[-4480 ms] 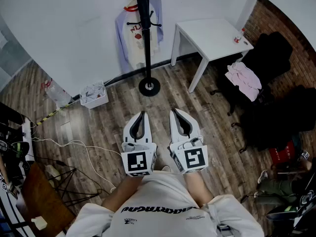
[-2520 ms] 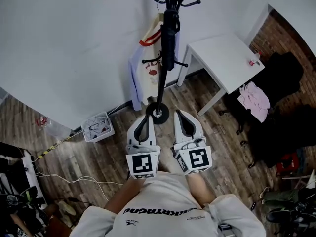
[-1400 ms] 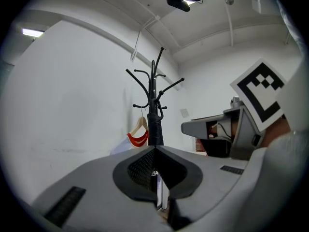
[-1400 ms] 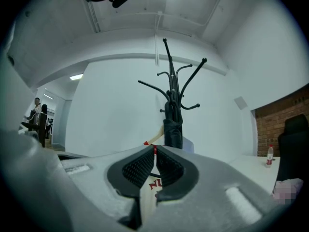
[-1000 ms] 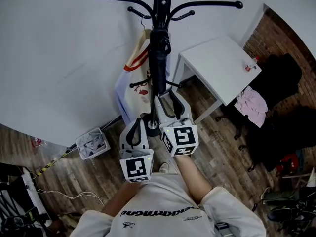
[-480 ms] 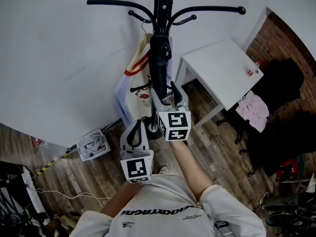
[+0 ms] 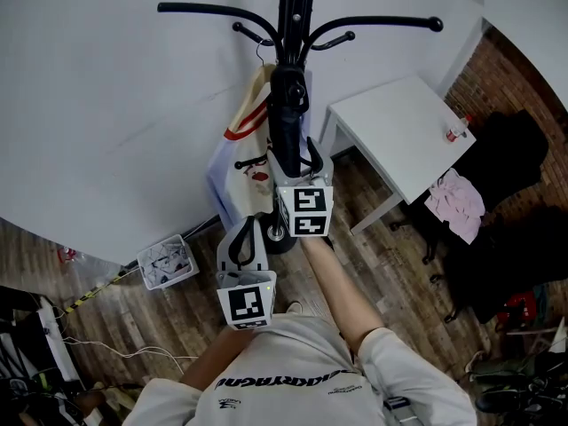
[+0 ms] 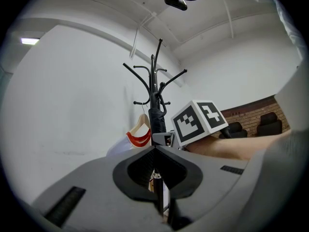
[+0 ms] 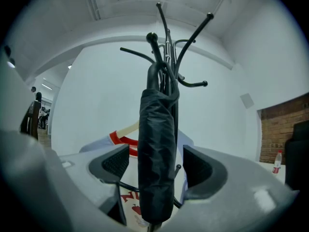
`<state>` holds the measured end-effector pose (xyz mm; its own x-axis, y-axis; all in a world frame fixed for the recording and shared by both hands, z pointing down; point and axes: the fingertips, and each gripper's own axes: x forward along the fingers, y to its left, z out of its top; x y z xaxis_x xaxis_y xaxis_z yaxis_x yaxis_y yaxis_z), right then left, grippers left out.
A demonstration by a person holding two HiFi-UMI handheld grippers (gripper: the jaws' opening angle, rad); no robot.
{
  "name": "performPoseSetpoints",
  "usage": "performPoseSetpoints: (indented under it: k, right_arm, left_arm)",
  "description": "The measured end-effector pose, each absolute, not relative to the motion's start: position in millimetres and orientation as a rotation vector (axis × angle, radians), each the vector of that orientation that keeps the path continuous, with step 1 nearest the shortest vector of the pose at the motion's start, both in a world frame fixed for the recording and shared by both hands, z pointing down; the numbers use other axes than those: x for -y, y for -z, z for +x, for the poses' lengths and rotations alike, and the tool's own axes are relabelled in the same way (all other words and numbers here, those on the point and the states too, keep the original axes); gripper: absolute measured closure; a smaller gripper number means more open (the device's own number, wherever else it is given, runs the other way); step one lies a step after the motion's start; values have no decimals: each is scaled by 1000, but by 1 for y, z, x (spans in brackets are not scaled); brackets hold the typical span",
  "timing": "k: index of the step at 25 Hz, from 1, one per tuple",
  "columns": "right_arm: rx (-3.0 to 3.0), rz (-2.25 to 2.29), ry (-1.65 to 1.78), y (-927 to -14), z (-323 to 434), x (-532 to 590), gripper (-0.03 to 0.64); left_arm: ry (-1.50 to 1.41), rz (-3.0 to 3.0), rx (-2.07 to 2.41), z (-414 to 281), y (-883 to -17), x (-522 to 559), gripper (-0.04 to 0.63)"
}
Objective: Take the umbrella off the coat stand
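- Reach is what changed: a second ago our right gripper hung short of the coat stand; now it is up against it, jaws opening, with the furled black umbrella that hangs along the pole between them, neither pad pressing yet
- We judge the grasp comes next: close, then lift it clear of its hook
- Our left gripper waits low, jaws pressed together on nothing
- Hook arms crowd overhead, the hung shirt sits just left, the white worktop right; open room lies back toward us
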<state>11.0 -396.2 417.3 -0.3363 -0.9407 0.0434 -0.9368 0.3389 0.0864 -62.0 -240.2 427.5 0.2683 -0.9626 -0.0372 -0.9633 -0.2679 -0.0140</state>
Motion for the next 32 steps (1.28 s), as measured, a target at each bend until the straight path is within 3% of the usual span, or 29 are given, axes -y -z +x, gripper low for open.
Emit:
performPoseSetpoints:
  k: [14, 23, 32]
  right_arm:
    - [2432, 1756, 35, -441, 2, 428, 270]
    - [2443, 1736, 18, -445, 2, 431, 340]
    - [2469, 1705, -62, -443, -1, 422, 345]
  left_arm:
    - [-29, -2459, -1868, -63, -427, 237, 598]
    - [-28, -2443, -1897, -73, -432, 238, 598]
    - [-47, -2482, -1903, -75, -435, 236, 598]
